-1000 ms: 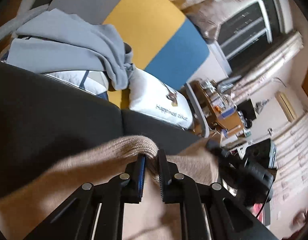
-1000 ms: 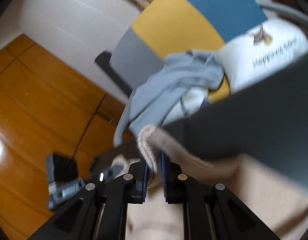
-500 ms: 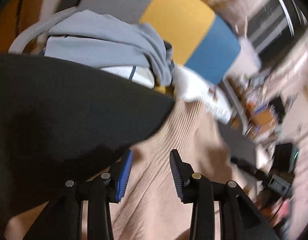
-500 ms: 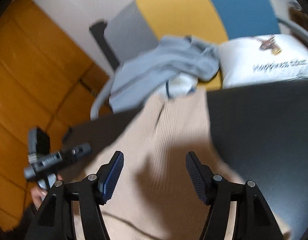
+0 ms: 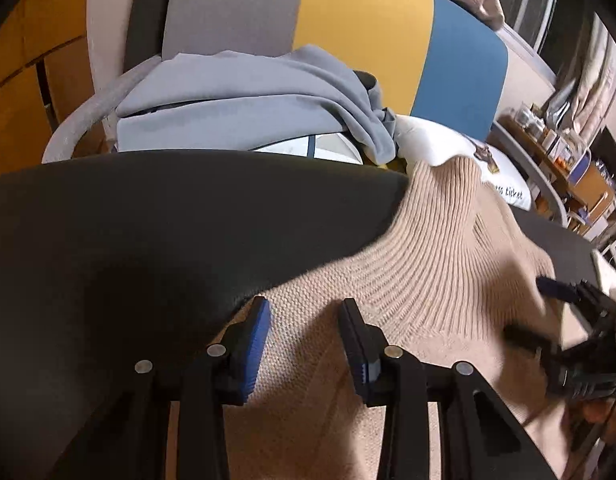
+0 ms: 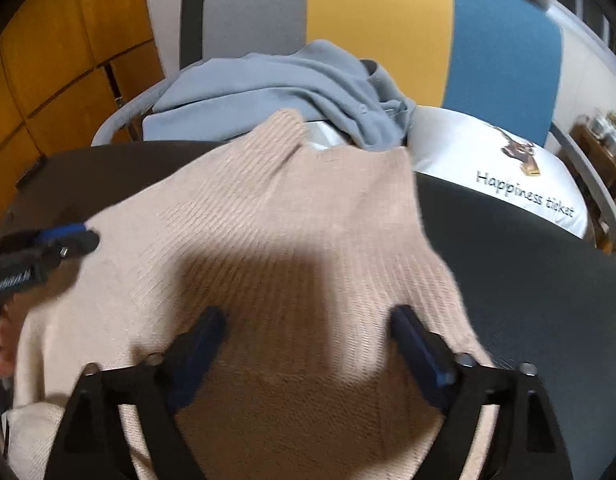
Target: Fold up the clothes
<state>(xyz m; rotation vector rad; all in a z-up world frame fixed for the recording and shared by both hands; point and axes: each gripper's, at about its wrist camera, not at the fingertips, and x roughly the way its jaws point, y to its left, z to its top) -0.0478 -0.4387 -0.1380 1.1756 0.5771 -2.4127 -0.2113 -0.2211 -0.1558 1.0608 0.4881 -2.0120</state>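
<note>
A beige knit sweater (image 6: 292,232) lies spread over a dark counter (image 5: 156,232) directly ahead of both tools, its ribbed end pointing away toward a heap of grey clothing (image 6: 284,92) beyond the counter's far edge. The fold looks barely begun — the sweater appears laid out in a rough single layer with a few ridges across it, and no clean crease or doubled panel is visible, so smoothing and every fold seem to remain. The grey clothing, piled on a chair with a grey, yellow and blue back (image 5: 363,28), is untouched, beside a white printed pillow (image 6: 495,168).

The left tool (image 5: 304,336) hovers low over the sweater's near edge, its jaws moderately apart with knit showing between the blue pads and nothing gripped. The right tool (image 6: 308,340) has its jaws spread wide over the middle of the sweater — empty too, casting a broad shadow on the fabric just ahead of it. Whether either tool's tips brush the knit cannot be told. Each tool appears at the edge of the other's view, to the inner side.
</note>
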